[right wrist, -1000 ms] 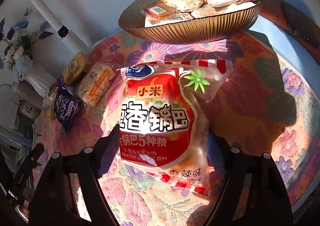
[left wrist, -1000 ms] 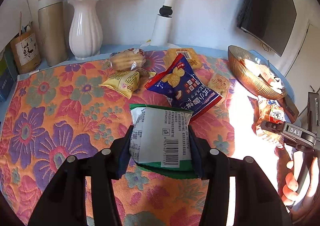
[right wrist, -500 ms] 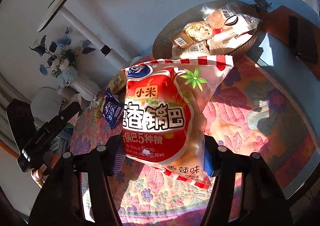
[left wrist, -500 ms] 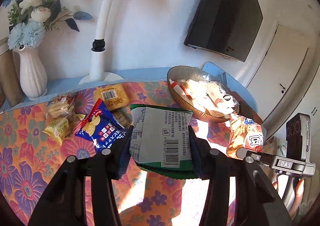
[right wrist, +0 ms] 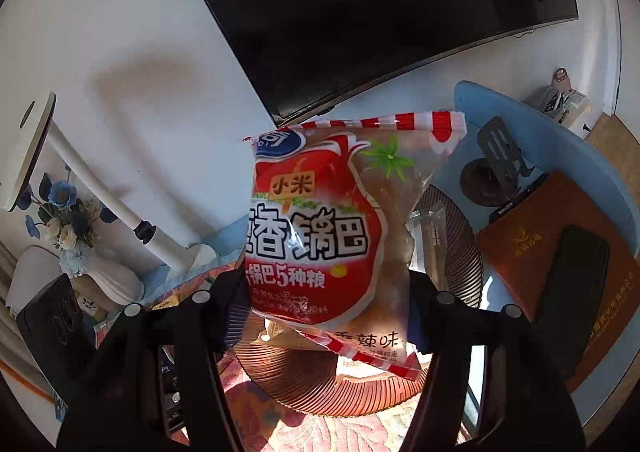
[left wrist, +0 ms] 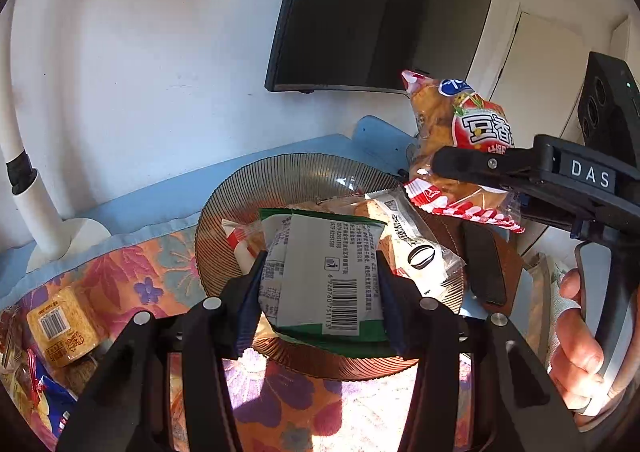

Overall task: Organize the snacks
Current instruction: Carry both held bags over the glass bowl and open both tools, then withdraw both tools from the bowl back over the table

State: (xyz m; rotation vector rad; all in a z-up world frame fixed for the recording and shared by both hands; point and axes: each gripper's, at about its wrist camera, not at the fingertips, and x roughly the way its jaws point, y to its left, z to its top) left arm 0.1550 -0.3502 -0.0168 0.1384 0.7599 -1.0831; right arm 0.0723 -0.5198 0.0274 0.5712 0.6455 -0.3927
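My left gripper [left wrist: 320,284] is shut on a green and white snack packet [left wrist: 324,272] and holds it over the ribbed brown glass bowl [left wrist: 224,207], which holds several wrapped snacks. My right gripper [right wrist: 328,292] is shut on a red and clear crisp bag [right wrist: 320,236], held above the same bowl [right wrist: 460,236]. The red bag [left wrist: 460,143] and the right gripper [left wrist: 476,171] also show at the right of the left wrist view, above the bowl's far rim.
A yellow cracker pack [left wrist: 60,320] and a blue snack bag [left wrist: 52,408] lie on the floral cloth [left wrist: 132,276] at left. A white lamp base [left wrist: 60,240] stands behind. A brown box with a black phone [right wrist: 568,272] lies right of the bowl. A monitor [right wrist: 380,11] hangs on the wall.
Both grippers have risen and swung toward the bowl with their packets. The left one moved right from the snack pile; the red bag went from the cloth to above the bowl.
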